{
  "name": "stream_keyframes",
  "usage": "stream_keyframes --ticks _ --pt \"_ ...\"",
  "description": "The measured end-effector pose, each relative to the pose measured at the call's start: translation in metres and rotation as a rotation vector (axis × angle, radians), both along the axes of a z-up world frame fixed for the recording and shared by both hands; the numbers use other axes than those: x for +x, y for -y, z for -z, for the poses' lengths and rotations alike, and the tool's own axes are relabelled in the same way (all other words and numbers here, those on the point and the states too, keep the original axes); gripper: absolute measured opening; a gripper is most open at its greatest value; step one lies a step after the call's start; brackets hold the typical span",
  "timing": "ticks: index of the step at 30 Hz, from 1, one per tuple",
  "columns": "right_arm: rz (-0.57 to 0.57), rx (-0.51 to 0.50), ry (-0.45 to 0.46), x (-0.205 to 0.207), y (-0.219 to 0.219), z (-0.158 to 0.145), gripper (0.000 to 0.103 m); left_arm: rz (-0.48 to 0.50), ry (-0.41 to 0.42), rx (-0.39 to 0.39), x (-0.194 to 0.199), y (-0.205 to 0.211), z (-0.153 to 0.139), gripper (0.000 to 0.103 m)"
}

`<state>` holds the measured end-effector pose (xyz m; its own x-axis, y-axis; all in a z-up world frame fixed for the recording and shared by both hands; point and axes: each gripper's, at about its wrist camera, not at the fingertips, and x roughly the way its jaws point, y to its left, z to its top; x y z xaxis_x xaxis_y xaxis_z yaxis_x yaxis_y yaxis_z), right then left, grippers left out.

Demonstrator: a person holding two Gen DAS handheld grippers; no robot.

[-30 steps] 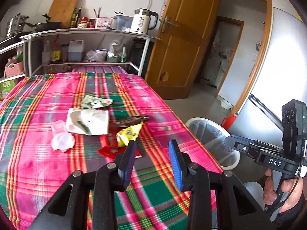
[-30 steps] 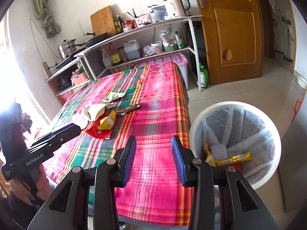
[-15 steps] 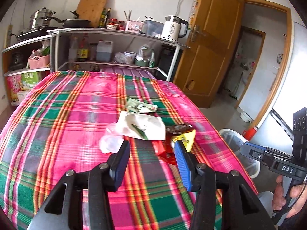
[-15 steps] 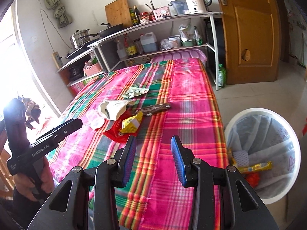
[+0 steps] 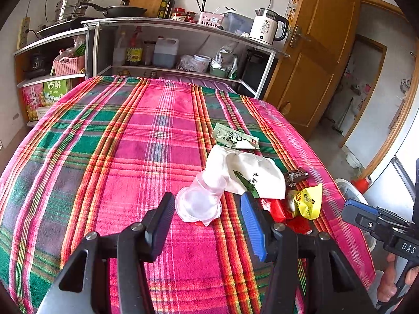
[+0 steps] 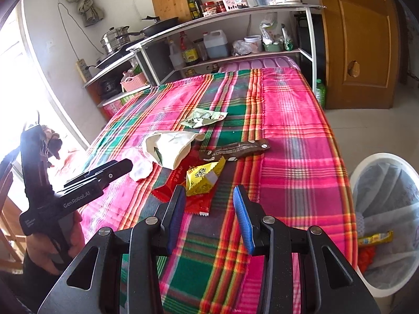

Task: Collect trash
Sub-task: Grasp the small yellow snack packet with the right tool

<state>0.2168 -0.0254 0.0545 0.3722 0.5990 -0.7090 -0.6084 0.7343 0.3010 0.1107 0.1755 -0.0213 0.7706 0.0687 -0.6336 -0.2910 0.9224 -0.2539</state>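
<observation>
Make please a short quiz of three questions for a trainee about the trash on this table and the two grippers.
1. True or false: the left gripper already clamps the clear plastic cup.
2. Which piece lies farthest from the grippers? A) green-white sachet B) yellow wrapper C) red wrapper
3. Fill in: the white bin stands on the floor beside the table's ____ edge, as the right wrist view shows it.

Key
1. False. Its jaws are opening, and the cup lies ahead of them, not pressed.
2. A
3. right
</observation>
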Motion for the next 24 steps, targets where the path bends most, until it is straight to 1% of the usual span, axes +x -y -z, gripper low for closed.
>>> stream_keyframes --ticks 5,8,10,12,14,16,24 --pt "-0.005 0.002 -0.018 0.009 -0.013 0.006 0.039 0.017 -0.015 -0.008 0.008 -0.001 0.002 0.054" --pt "-0.010 -0.001 -0.026 0.013 -0.022 0.009 0.039 0.026 -0.031 -0.033 0.013 -0.004 0.005 0.054" --pt "-0.009 -0.003 -0.030 0.015 -0.027 0.011 0.039 0.033 -0.033 -0.053 0.015 -0.007 0.006 0.050" --pt "-0.005 -0.007 -0.039 0.018 -0.031 0.013 0.039 0.036 -0.038 -0.076 0.016 -0.010 0.008 0.043" --pt "0.000 -0.013 -0.046 0.020 -0.034 0.016 0.039 0.031 -0.047 -0.095 0.016 -0.013 0.010 0.038" --pt "0.009 -0.021 -0.050 0.023 -0.037 0.018 0.039 0.032 -0.046 -0.109 0.017 -0.014 0.011 0.037" --pt "0.039 -0.049 -0.084 0.033 -0.046 0.027 0.039 0.048 -0.047 -0.110 0.018 -0.011 0.011 0.035"
